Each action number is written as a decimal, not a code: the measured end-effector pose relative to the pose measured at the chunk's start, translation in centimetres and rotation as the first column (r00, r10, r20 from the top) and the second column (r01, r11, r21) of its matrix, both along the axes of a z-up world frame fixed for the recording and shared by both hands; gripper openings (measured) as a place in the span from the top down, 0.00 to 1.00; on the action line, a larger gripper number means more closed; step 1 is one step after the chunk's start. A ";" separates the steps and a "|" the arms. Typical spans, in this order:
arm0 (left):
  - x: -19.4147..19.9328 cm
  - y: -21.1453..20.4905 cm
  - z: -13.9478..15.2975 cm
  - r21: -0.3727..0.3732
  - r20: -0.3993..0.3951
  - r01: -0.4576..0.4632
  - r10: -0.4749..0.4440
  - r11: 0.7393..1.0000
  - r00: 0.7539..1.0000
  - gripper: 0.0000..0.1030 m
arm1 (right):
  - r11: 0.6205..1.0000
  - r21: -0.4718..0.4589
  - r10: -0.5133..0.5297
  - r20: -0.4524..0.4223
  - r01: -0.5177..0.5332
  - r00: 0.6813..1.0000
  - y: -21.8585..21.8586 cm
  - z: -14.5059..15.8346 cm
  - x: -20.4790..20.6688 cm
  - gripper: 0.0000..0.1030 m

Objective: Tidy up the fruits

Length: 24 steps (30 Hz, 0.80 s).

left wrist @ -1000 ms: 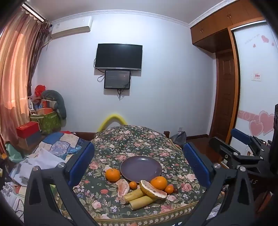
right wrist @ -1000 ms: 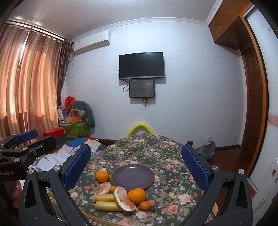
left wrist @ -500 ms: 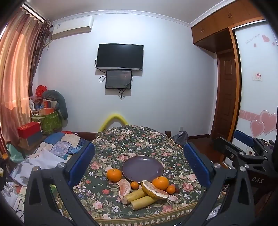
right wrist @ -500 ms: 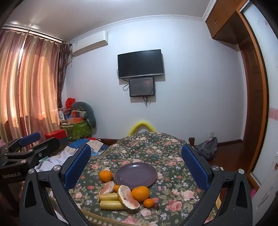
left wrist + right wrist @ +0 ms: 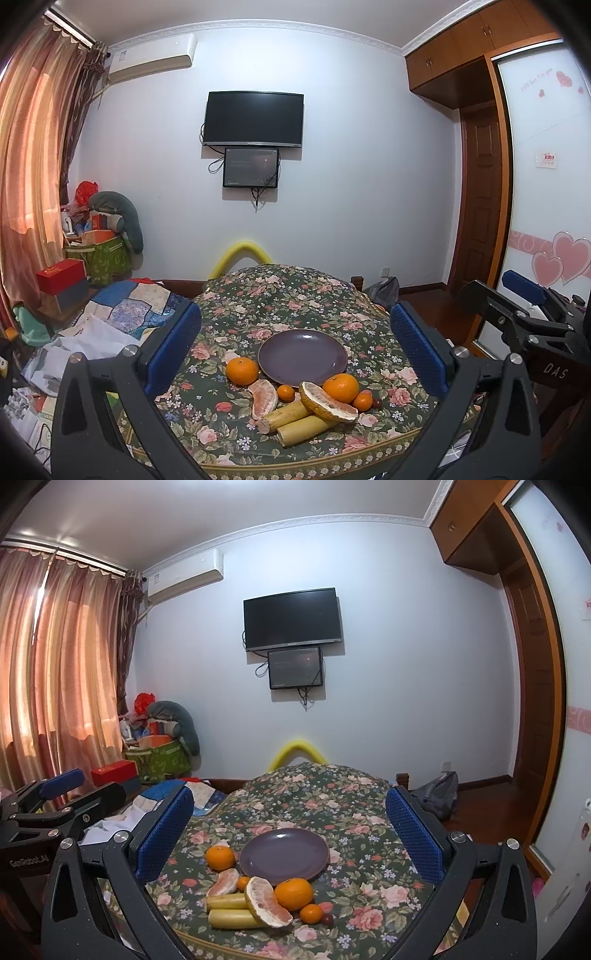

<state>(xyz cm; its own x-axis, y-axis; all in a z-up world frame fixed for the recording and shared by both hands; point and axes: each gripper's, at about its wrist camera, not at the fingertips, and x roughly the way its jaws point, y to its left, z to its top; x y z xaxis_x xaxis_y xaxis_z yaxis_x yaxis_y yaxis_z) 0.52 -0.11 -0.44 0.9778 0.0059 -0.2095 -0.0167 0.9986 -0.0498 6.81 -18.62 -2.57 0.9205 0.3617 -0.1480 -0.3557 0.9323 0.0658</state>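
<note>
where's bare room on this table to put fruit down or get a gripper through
Free: the round purple plate is bare, and so is the floral tablecloth beyond it. Crowded: the near edge, where oranges, pomelo wedges and yellow-green cane pieces lie packed together.

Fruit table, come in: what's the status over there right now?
Left gripper and right gripper open, holding nothing, short of table. Purple plate bare; oranges, pomelo wedges beside it. Nothing in the way.

Both grippers hung side by side, the left gripper and right gripper spread wide, gripping nothing.
</note>
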 end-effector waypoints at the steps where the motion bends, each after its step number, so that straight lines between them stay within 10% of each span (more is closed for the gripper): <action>1: 0.1 0.0 -0.1 0.001 -0.001 0.001 -0.001 1.000 1.000 0.00 | 1.000 0.000 0.001 0.000 -0.001 1.000 0.0 0.0 0.0 0.00; 24: -0.2 -0.2 0.3 0.002 0.001 0.007 -0.007 1.000 1.000 0.00 | 1.000 -0.024 0.008 0.015 -0.008 1.000 0.4 0.1 -0.3 0.00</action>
